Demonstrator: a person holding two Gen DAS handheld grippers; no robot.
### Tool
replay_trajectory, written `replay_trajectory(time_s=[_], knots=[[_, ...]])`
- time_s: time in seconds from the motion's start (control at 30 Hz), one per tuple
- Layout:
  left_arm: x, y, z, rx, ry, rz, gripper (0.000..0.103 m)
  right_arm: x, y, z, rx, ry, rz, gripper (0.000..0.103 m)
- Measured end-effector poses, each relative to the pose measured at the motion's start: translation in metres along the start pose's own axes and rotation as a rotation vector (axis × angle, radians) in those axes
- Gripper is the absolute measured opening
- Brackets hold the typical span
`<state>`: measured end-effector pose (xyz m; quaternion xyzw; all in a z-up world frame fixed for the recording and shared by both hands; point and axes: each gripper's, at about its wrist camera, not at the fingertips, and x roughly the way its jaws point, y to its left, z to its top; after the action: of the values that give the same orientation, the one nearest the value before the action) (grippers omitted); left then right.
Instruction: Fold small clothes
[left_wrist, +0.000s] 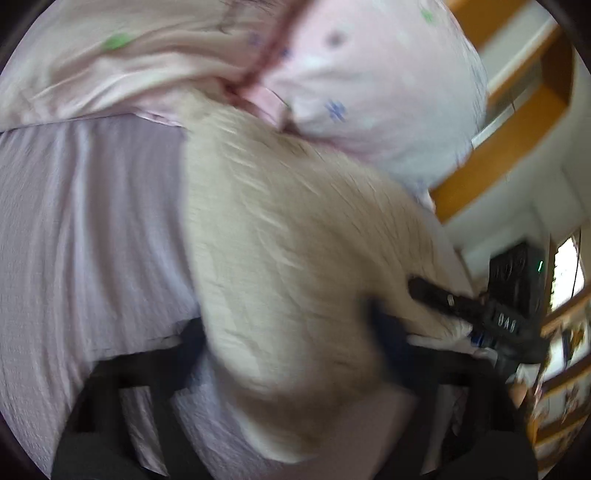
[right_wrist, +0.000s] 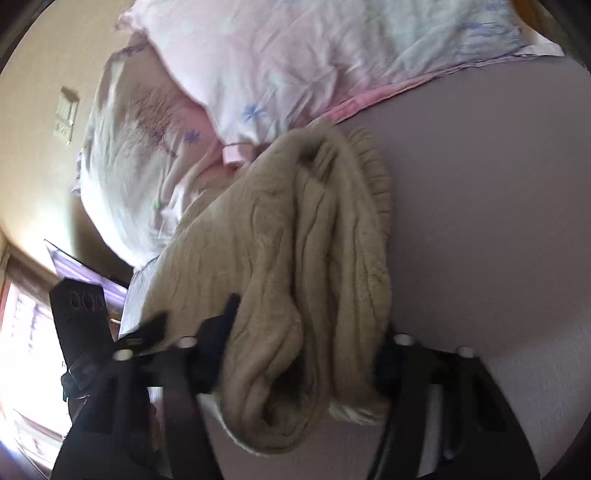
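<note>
Right behind beige sweater (right_wrist: 295, 273): floral pillow (right_wrist: 258, 62).

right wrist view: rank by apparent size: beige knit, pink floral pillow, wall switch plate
1-2. Pink floral pillow and beige knit: similar areas; the knit hangs nearer the camera in the right claw, so unranked.
3. Wall switch plate: clearly smallest.
</note>
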<state>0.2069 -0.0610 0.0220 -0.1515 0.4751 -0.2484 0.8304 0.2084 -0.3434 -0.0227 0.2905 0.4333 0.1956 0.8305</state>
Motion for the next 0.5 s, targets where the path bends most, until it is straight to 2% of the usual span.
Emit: replay_trajectory(time_s=[0.03,0.1,0.27,0.33,0.37,0.4,0.43,0.47,0.5], knots=[[-0.006,-0.001,-0.001,0.017,-0.013,0.008,0.049,-0.004,0.006,-0.002,-0.018,-0.018,0.019,0.045],[-0.019,0.000,-0.001,0.056,-0.025,0.017,0.042,-0.008,0.019,-0.005,-0.049,-0.028,0.072,0.043],[-0.093,0.004,-0.026,0.225,-0.153,0.113,0.041,0.004,0.075,-0.027,-0.218,0.031,0.127,0.042],[-0.106,0.016,-0.040,0.261,-0.142,0.168,0.050,0.024,0.082,-0.035,-0.245,0.110,0.093,0.047],[-0.105,0.024,-0.046,0.257,-0.118,0.208,0.052,0.034,0.079,-0.040,-0.236,0.160,0.036,0.052],[-0.103,0.032,-0.053,0.250,-0.092,0.235,0.057,0.034,0.077,-0.040,-0.215,0.161,0.028,0.060],[-0.102,0.044,-0.062,0.229,-0.088,0.238,0.062,0.023,0.076,-0.038,-0.193,0.115,0.029,0.062],[-0.107,0.050,-0.066,0.218,-0.122,0.238,0.065,0.014,0.078,-0.035,-0.186,0.069,0.019,0.062],[-0.113,0.053,-0.067,0.210,-0.158,0.257,0.075,-0.006,0.081,-0.031,-0.180,-0.034,-0.001,0.062]])
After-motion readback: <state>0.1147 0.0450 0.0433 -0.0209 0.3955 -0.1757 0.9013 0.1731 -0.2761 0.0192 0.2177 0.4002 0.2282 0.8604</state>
